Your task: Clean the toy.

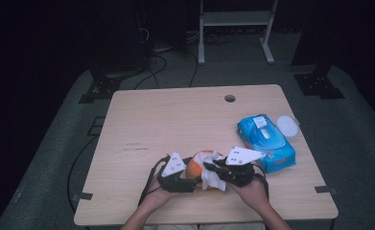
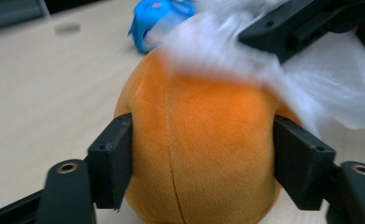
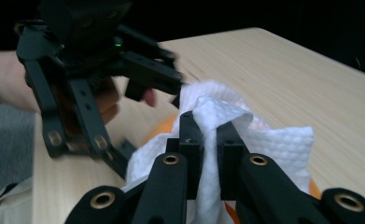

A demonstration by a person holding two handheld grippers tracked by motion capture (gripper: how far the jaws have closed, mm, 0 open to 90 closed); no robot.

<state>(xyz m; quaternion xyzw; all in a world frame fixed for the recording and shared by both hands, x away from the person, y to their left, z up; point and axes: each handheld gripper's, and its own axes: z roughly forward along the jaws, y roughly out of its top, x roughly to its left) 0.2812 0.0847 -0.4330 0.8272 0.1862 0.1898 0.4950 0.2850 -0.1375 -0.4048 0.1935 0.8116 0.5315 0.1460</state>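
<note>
In the left gripper view, an orange plush ball [image 2: 199, 154] is clamped between the two black jaws of the left gripper [image 2: 203, 161], one pad pressed on each flank at the lower middle of the frame. In the right gripper view, a white wipe [image 3: 208, 140] is pinched between the nearly closed jaws of the right gripper [image 3: 210, 140] at the centre of the frame; the rest of the sheet is draped over the ball, of which only orange slivers are seen beneath it.

In the high view, both grippers are seen at the lower middle of the frame, the left gripper [image 1: 187, 175] just left of the ball [image 1: 194, 167] and the right gripper [image 1: 214, 167] just right of it, with the wipe [image 1: 210, 175] bunched on top between them. Each gripper is held in a hand entering from the bottom edge. To the right, a blue wipes pack [image 1: 266, 141] is laid on the wooden table [image 1: 166, 120], with a white round lid [image 1: 287, 126] touching its upper right corner.
</note>
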